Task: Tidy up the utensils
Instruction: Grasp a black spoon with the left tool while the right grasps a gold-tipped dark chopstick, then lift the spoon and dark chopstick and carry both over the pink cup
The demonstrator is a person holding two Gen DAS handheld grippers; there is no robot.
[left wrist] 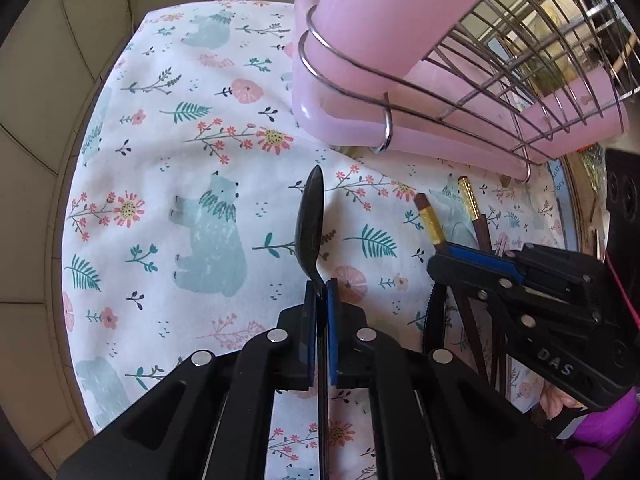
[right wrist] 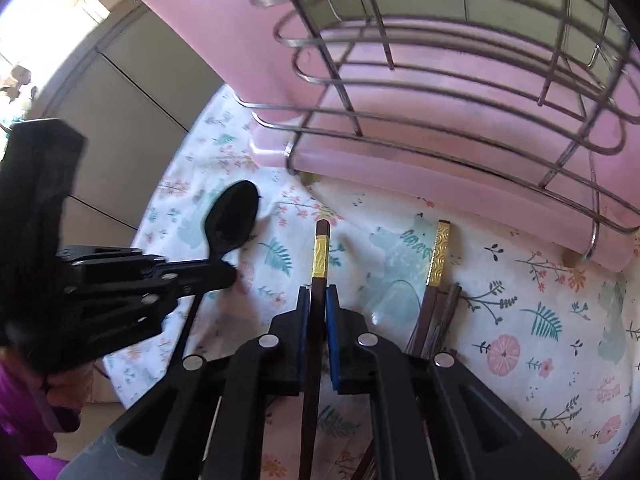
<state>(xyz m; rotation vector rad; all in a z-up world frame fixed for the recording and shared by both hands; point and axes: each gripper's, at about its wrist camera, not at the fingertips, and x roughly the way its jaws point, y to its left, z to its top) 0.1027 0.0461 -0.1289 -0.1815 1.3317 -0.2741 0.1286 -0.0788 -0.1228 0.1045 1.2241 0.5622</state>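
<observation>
My left gripper (left wrist: 320, 292) is shut on the neck of a black spoon (left wrist: 310, 224), bowl pointing forward above the floral cloth; the spoon also shows in the right wrist view (right wrist: 232, 220). My right gripper (right wrist: 318, 296) is shut on a dark brown chopstick with a gold band (right wrist: 321, 256), held pointing toward the rack. In the left wrist view the right gripper (left wrist: 452, 256) holds that chopstick (left wrist: 430, 220). More gold-banded chopsticks (right wrist: 436, 264) lie on the cloth to the right. A pink utensil holder (left wrist: 372, 32) stands in the wire rack ahead.
A wire dish rack (right wrist: 440, 92) on a pink drip tray (left wrist: 440, 140) fills the far side. The floral bear-print cloth (left wrist: 180, 160) covers the table. A beige tiled floor (left wrist: 52, 80) lies beyond the left table edge.
</observation>
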